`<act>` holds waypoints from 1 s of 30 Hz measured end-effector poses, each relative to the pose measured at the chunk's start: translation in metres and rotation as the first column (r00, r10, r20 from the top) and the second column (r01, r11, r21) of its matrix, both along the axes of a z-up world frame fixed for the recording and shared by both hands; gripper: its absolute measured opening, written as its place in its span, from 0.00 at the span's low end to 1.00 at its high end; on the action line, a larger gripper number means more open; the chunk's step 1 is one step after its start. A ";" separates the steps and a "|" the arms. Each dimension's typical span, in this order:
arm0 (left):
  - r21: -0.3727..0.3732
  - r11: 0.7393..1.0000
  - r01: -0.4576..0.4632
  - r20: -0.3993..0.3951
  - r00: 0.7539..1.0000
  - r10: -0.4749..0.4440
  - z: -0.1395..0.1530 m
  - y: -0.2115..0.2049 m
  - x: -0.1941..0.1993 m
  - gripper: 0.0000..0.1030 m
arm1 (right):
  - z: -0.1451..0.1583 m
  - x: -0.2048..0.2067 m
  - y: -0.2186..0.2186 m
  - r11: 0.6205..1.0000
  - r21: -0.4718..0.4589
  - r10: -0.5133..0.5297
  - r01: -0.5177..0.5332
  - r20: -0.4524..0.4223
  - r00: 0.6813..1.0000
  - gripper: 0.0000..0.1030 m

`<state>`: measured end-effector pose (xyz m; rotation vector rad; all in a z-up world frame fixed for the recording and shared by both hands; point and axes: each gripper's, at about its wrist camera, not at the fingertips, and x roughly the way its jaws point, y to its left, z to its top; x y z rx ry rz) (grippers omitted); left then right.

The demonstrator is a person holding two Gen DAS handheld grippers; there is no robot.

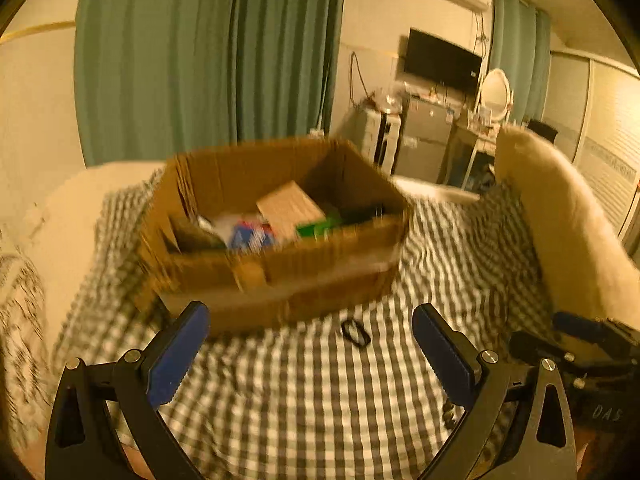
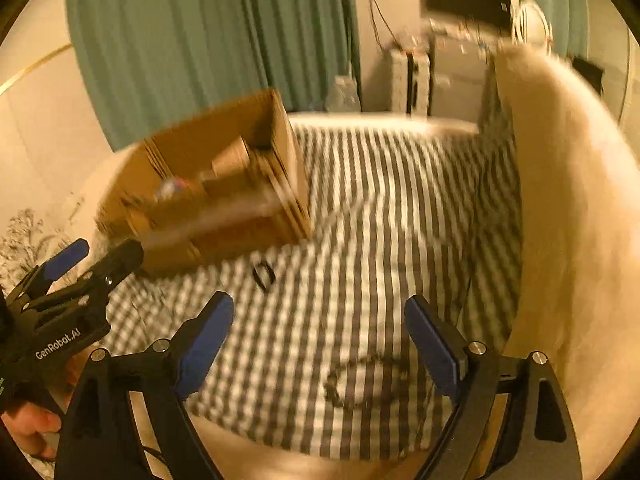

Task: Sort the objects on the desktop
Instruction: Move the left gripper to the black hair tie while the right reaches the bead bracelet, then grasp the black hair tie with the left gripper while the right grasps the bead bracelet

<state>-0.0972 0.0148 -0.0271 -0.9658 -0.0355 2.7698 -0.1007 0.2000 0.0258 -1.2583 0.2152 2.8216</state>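
An open cardboard box stands on a grey-and-white checked cloth. Inside lie a tan carton, a blue-and-white pack, a green item and other things lost in blur. A small black clip lies on the cloth just in front of the box. A loop of dark beads lies nearer, between and below my right gripper's fingers. My left gripper is open and empty, short of the box. My right gripper is open and empty above the cloth.
A cream cushion rises along the right side of the cloth. Green curtains hang behind the box. A dark screen, a grey cabinet and a round mirror stand at the back right. A hand holds the left gripper.
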 end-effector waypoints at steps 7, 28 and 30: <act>-0.033 0.999 0.006 0.137 0.991 -0.002 -0.061 0.016 -0.019 1.00 | -0.067 0.002 0.007 0.999 -0.008 -0.051 0.053 0.152 0.987 0.85; -0.105 0.990 0.098 0.222 0.972 -0.072 -0.145 0.072 -0.101 1.00 | -0.128 -0.027 0.013 0.971 0.139 -0.228 0.195 0.289 0.930 0.85; -0.092 0.991 0.096 0.224 0.972 -0.074 -0.146 0.071 -0.102 1.00 | -0.133 -0.029 0.015 0.972 0.130 -0.229 0.198 0.305 0.925 0.87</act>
